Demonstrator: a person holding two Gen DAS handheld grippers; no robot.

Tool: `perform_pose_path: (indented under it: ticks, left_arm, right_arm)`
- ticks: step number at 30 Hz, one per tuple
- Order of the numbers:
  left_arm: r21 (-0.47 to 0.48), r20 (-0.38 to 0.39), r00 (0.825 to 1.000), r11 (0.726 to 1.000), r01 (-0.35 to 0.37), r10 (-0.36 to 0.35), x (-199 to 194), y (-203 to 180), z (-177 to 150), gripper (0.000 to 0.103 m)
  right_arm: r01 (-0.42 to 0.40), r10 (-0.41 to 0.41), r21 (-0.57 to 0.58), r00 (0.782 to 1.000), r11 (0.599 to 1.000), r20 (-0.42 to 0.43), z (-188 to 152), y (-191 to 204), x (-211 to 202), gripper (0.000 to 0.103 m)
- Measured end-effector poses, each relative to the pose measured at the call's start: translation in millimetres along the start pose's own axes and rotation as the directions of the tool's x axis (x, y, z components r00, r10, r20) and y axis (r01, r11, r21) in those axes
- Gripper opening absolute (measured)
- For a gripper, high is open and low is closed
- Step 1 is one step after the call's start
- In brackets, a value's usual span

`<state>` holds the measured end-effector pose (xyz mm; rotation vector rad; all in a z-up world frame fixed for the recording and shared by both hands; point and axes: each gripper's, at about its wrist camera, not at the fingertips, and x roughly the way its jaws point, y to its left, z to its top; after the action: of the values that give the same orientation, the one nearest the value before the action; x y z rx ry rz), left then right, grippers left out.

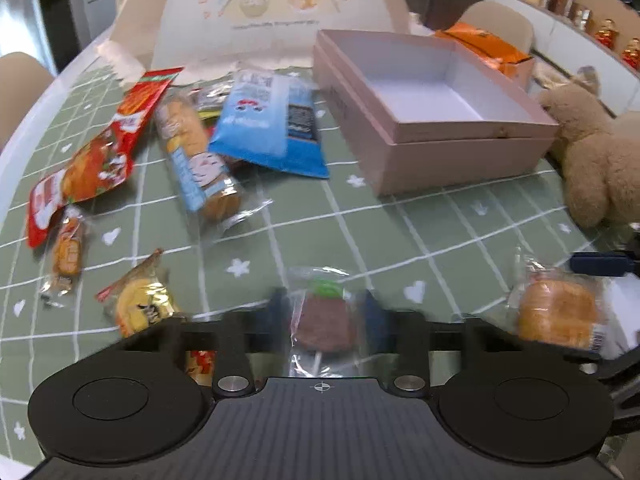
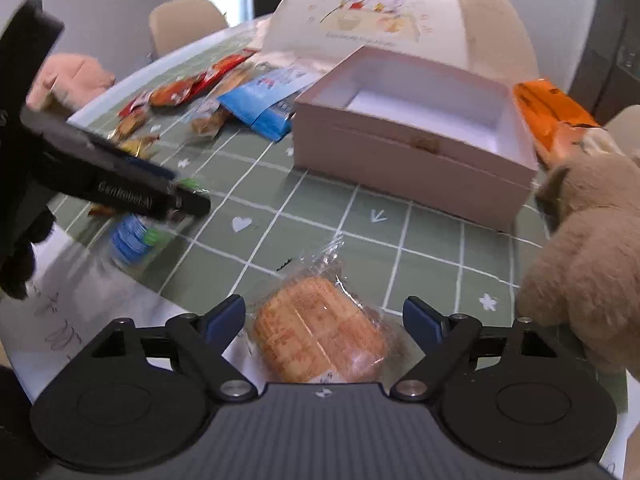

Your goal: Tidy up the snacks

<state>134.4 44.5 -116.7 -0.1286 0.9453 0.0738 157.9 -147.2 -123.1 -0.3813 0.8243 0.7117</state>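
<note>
Your left hand-held gripper [image 1: 322, 312] has its fingers spread on either side of the wrapped lollipop [image 1: 324, 322], which lies flat on the counter [image 1: 360, 232], so you look set to close on it. Your right hand-held gripper [image 2: 324, 318] is likewise spread around the wrapped bun [image 2: 320, 338], not yet pinching it. The open pink box [image 2: 404, 148] sits empty just beyond, probably the destination. The remaining snacks [image 1: 192, 152] lie scattered to its left.
</note>
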Motion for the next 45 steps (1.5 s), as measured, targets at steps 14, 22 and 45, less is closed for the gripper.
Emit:
perform_pose_path:
  ticks: [14, 22, 45]
  left_arm:
    - [-0.017, 0.022, 0.961, 0.961, 0.276, -0.276, -51, -18, 12, 0.041]
    - [-0.043, 0.331, 0.871, 0.917, 0.397, -0.362, -109, -26, 100, 0.042]
    - [-0.323, 0.165, 0.967, 0.915, 0.241, -0.196, -16, 25, 21, 0.042]
  right_arm:
    - [-0.026, 0.013, -0.189, 0.997, 0.982, -0.072, -7, -4, -5, 0.067]
    - [0.01, -0.01, -0.003, 0.999, 1.0, 0.039, 15, -23, -63, 0.053]
    - [0.14, -0.215, 0.262, 0.935, 0.955, 0.282, 168, -89, -37, 0.091]
